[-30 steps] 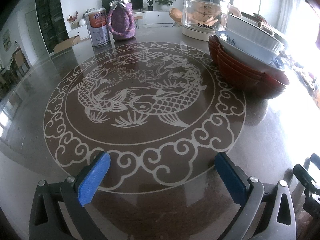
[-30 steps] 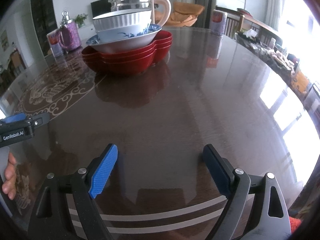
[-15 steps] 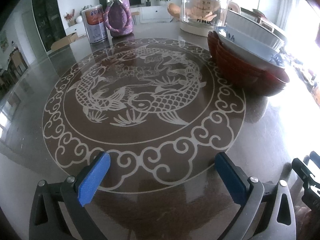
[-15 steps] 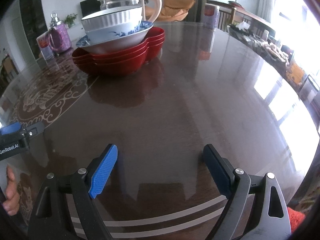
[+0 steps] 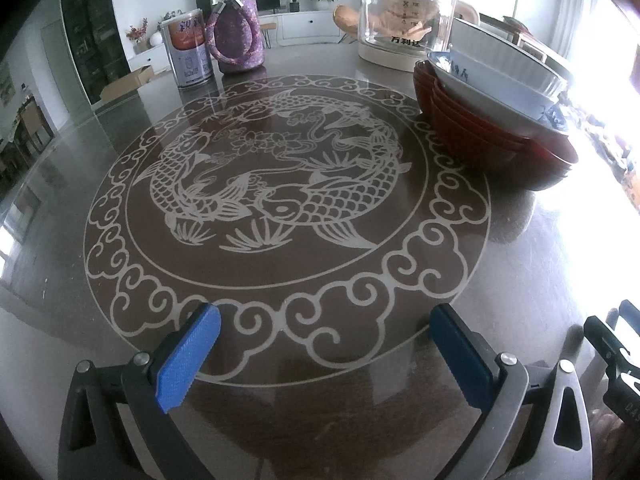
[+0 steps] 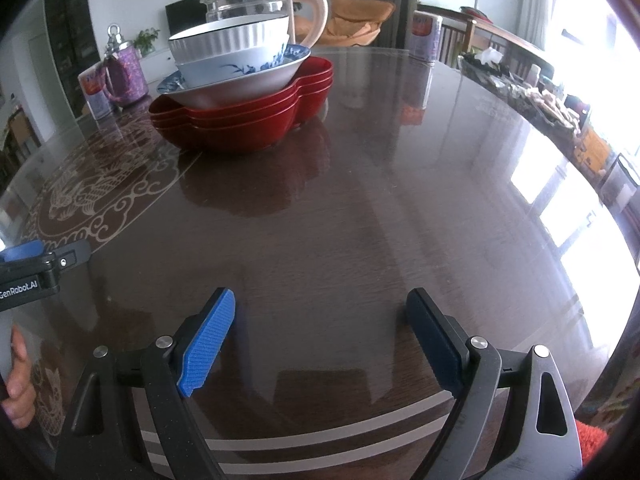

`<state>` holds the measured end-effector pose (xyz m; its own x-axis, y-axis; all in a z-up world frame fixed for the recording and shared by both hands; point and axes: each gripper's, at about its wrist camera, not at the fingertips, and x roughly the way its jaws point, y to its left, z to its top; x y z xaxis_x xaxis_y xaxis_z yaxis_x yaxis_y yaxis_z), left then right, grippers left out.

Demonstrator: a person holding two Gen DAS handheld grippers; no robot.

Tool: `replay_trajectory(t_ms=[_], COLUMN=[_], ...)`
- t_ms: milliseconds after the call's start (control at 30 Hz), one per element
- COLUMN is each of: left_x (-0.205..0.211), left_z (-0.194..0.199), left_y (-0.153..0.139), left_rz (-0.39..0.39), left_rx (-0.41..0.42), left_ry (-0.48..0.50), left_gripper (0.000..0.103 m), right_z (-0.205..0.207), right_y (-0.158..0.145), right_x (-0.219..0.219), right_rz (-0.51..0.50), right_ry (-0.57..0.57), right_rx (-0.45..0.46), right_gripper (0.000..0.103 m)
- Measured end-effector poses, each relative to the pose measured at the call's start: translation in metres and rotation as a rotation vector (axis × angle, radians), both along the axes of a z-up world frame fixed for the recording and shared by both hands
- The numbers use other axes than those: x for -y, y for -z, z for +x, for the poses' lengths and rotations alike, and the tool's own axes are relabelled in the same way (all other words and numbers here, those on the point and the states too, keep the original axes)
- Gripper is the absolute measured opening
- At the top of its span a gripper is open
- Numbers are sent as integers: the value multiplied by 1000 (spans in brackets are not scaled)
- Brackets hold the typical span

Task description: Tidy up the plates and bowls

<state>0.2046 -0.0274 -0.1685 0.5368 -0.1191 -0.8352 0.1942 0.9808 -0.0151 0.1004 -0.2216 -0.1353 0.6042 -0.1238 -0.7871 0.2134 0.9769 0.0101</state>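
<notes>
Basically stacking looked done: white ribbed bowl (image 6: 234,38) sat in blue-patterned bowl (image 6: 240,70), on red plates (image 6: 244,116), at 11 o'clock of right gripper (image 6: 320,338). Left gripper (image 5: 324,354) and right both gaped wide, empty. Next: probably just retreat, unless the stack needs moving.

Strong daylight comes from the windows on the right side and burns out that edge to plain white in both views, while the left side of the room stays dimmer. The glossy table (image 6: 360,208) reflects the window as bright patches and mirrors the red plates (image 6: 244,116), and in the left view the glare washes over the table's right part near the bowls (image 5: 500,76). The fisheye lens bends straight lines strongly toward the dark round borders, but the centre is sharp, without motion blur.
</notes>
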Motion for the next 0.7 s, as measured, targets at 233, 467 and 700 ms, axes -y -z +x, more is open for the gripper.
replay_trajectory(t_ms=[233, 467, 700], left_x=[0, 0, 0], left_z=[-1, -1, -2], left_y=[0, -1, -1], left_rz=[0, -1, -2], left_rx=[7, 11, 11], left_ry=[5, 6, 7], left_gripper=[103, 103, 103], right_z=[-1, -2, -2], right_y=[-1, -1, 0], right_x=[0, 0, 0], right_rz=[-1, -2, -2], right_ry=[2, 4, 4], right_rx=[9, 15, 15], right_gripper=[90, 90, 90])
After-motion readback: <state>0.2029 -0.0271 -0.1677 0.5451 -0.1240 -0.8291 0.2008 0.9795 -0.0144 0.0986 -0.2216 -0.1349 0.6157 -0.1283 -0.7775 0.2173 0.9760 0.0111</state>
